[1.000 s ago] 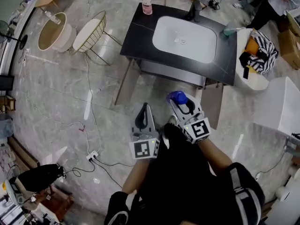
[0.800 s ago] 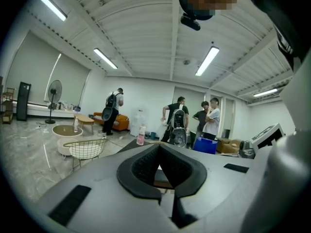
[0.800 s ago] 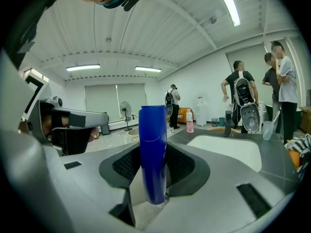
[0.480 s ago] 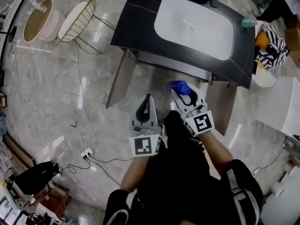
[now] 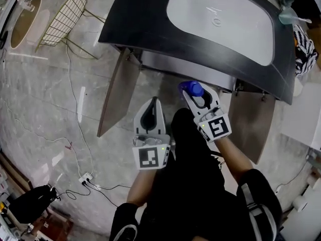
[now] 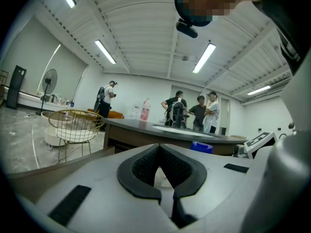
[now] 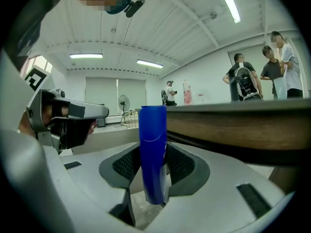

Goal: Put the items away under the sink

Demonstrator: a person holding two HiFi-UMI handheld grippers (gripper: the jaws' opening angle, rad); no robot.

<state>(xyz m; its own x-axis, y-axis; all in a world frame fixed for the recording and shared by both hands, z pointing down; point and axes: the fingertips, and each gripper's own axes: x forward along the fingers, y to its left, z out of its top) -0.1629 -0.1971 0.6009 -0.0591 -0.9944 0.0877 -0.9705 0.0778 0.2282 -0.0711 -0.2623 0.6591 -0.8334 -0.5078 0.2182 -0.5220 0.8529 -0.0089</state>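
Right tool (image 5: 196,95) clamps the upright blue bottle (image 7: 153,154) just in front of the dark sink bench (image 5: 145,14), left tool (image 5: 153,102) pinched shut and empty; risk: bottle top clips the bench edge going under, then tilts or slips out.

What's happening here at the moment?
A person is at the sink cabinet with tongs in each hand. The right tongs grip an upright blue bottle, held just in front of the cabinet. The left tongs are shut and empty. The bottle isn't stowed under the sink yet.
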